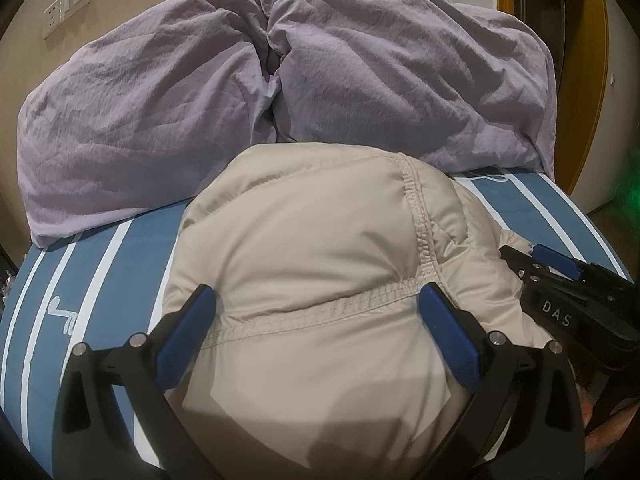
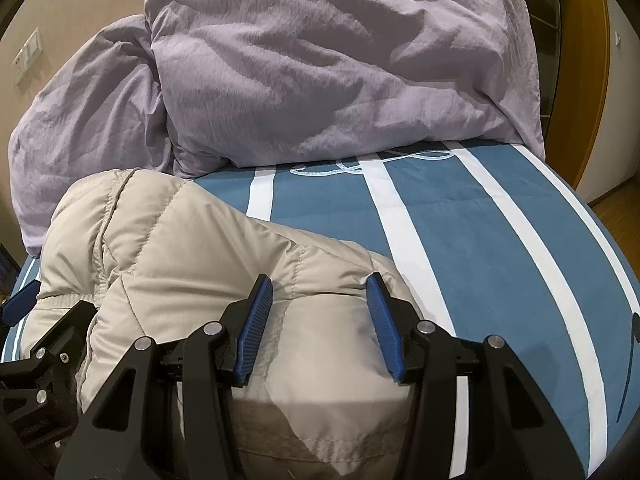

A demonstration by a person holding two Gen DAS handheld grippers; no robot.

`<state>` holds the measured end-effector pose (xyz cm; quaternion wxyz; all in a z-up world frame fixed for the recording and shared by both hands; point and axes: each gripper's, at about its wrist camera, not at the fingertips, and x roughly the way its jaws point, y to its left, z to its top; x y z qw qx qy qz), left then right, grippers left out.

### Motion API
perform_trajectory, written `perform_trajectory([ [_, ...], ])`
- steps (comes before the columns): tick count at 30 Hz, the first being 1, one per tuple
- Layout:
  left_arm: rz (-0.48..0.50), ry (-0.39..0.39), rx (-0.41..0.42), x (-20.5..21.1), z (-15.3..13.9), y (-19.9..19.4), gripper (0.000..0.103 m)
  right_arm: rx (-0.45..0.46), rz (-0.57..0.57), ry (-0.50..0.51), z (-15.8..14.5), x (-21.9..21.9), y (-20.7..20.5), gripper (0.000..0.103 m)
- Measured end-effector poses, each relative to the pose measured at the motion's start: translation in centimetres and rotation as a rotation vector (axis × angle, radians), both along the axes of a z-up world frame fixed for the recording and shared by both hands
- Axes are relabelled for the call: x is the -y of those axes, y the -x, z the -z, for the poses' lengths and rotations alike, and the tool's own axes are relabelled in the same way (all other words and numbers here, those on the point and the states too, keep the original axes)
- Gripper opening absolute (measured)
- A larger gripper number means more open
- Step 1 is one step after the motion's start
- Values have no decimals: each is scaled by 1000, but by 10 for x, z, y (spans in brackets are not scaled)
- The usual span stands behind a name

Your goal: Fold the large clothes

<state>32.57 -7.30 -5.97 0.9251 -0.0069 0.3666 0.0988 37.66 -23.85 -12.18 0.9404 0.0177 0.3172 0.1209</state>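
**Over the bed: both grippers spread above a bundled jacket**

On the bed's striped cover (image 2: 492, 248), the beige quilted jacket (image 1: 320, 264) lay bunched in a rounded heap toward the near edge, left of the cover's middle as seen from the right wrist view. Bare cover stretched to the jacket's right as far as the bed's curved far edge, and a narrower strip showed on its left. Behind the jacket, a crumpled lilac duvet (image 1: 168, 112) was piled across the head of the bed, its lower edge just beside the jacket's far side.

The left gripper (image 1: 316, 312) stood wide apart over the jacket, a blue pad on either side of a puckered seam, with nothing clamped. The right gripper (image 2: 320, 308) was likewise parted, though less widely, above the jacket's right portion, holding nothing. Whether either set of pads touched the fabric could not be told.

The jacket was smooth, padded, with stitched channels and gathered seams. The cover was flat blue cloth with white stripes and white embroidered line work. A beige wall carried a switch plate (image 1: 68, 4); wooden trim (image 1: 596, 72) stood at the right.
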Motion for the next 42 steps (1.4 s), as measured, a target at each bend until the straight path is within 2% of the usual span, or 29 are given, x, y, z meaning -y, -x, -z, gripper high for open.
perform_trajectory([
  [7,12,9,-26,-2,-5,2,101,-40,-15,33,-6,-2,1,53],
  [13,11,101,-52,-22,-20,17,101,-79,-19,9,-18,14,12,67],
  [15,0,140,-59,-33,-23,22,101,-92,-2,6,-21,20,16,80],
  [19,-21,180,-60,-48,-26,32,101,-127,0,-54,-24,34,20,80],
  [27,-38,226,-85,-71,-26,40,101,-198,-11,-136,-26,53,21,92],
  [34,-34,356,-120,-86,-15,37,101,-353,-47,-305,-12,73,5,98],
  [37,-35,422,-132,-92,-10,34,101,-454,-75,-386,0,79,-5,101],
  [42,-37,528,-150,-100,1,30,101,-592,-127,-502,18,83,-19,102],
])
